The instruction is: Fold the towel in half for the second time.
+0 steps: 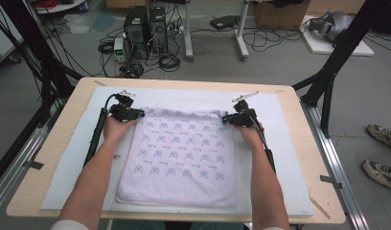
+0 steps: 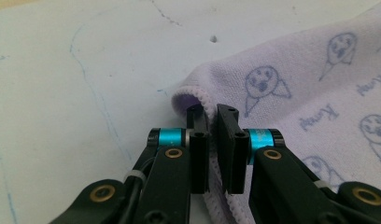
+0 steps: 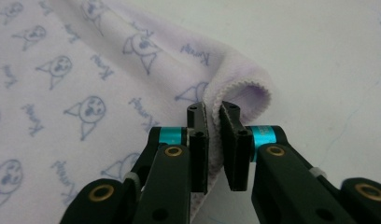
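While the towel (image 1: pixel 179 158) lies flat (lilac, printed), left tool (image 1: pixel 128 113) and right tool (image 1: pixel 237 118) each pinch a far corner

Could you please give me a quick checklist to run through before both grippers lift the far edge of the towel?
1. Left gripper pinching the towel hem at its far left corner: ok, jaws closed on the edge.
2. Right gripper pinching the far right corner: ok, hem sits between the closed jaws.
3. Both grips level along the far edge: ok in the high view.
4. Nothing lying on the towel: ok.
5. White mat caught in either grip: cannot tell.
6. How many towel layers each grip holds: cannot tell.
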{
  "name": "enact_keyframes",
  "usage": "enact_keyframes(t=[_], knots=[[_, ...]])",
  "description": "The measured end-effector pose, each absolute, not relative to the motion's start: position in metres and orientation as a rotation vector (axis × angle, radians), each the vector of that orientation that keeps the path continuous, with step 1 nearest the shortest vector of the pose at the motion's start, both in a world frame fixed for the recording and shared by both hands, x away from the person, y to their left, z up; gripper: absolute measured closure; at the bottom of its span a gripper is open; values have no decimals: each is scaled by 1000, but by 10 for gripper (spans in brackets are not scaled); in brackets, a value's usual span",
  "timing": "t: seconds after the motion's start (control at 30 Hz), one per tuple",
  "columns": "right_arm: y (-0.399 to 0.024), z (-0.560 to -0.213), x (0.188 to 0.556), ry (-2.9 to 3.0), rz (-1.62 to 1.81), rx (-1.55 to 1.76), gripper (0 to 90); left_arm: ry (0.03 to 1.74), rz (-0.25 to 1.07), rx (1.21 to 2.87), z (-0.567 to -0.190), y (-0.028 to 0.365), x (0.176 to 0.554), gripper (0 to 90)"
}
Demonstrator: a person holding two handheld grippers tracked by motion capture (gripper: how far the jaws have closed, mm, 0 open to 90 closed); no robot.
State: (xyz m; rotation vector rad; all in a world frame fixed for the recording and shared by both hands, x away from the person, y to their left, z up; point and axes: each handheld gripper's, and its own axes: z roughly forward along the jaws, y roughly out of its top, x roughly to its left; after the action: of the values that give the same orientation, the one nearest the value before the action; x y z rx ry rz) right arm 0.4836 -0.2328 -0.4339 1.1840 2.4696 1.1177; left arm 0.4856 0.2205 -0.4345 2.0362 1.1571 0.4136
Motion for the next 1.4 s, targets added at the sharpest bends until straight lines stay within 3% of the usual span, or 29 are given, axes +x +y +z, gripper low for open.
enact_keyframes(t=[0.37,0.63,0.93,1.17,1.27,1.4], knots=[[-252,-400,465,2417,1305,1107,836,1009,479,1950,-401,231,455,836],[-255,-380,422,2423,1406,958,835,850,531,1917,-395,246,393,835],[-259,-412,354,2567,1366,914,787,788,423,2072,-434,253,321,811],[-273,-413,341,2525,1345,945,565,840,330,2099,-427,261,319,463],[-267,-403,345,2506,1330,893,519,823,310,2064,-412,257,324,376],[-253,-400,353,2533,1295,833,474,807,272,2076,-406,250,332,367]])
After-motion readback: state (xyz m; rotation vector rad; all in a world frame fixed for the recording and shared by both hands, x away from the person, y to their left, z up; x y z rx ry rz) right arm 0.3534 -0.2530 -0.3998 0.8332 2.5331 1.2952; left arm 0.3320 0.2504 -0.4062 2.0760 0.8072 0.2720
